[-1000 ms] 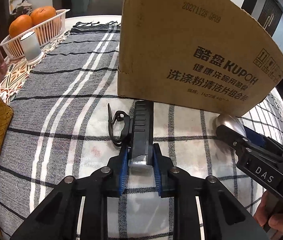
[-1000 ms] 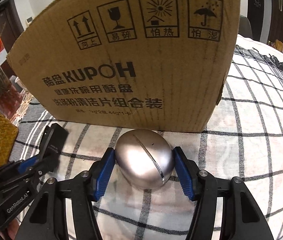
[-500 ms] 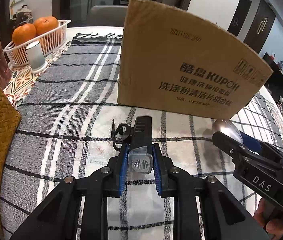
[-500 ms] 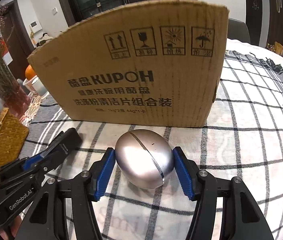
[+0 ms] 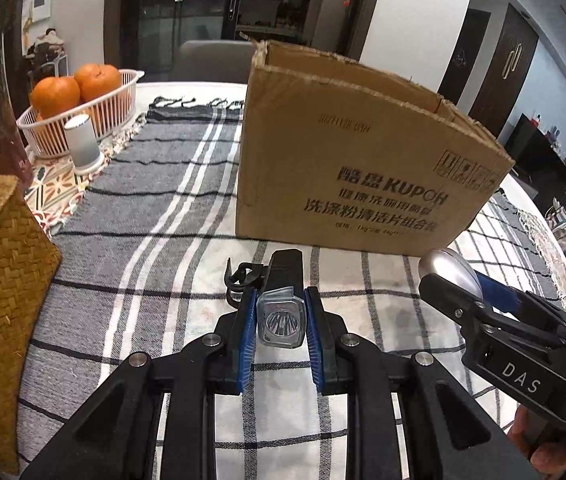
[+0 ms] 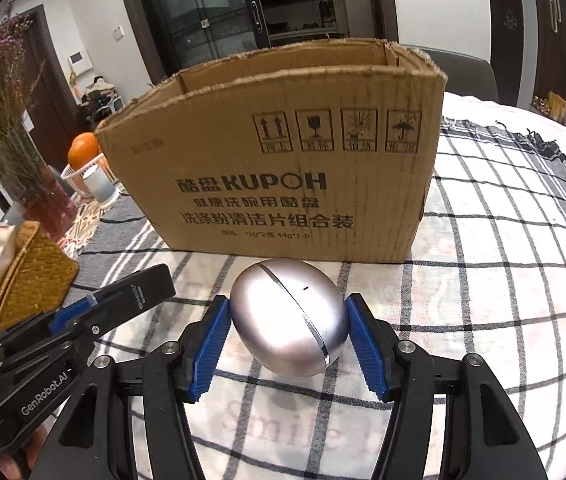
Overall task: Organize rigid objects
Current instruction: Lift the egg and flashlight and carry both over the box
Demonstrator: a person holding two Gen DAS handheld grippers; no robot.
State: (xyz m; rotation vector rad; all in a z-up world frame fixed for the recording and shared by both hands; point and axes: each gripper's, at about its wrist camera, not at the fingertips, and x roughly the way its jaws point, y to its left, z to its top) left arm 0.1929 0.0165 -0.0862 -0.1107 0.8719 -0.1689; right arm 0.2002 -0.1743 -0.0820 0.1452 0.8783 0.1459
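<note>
Blue-padded left gripper (image 5: 281, 330) is clamped on a black flashlight (image 5: 283, 304), lens toward the camera. Right gripper (image 6: 287, 334) is clamped on a silver egg-shaped case (image 6: 289, 316). Both are held above the checked tablecloth (image 6: 483, 280), just before the open cardboard box (image 5: 355, 176).

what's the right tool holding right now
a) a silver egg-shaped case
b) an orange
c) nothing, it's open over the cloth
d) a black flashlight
a: in the right wrist view the right tool has its blue pads pressed against both sides of the silver egg-shaped case, in front of the cardboard box; the black flashlight sits in the left tool instead.
</note>
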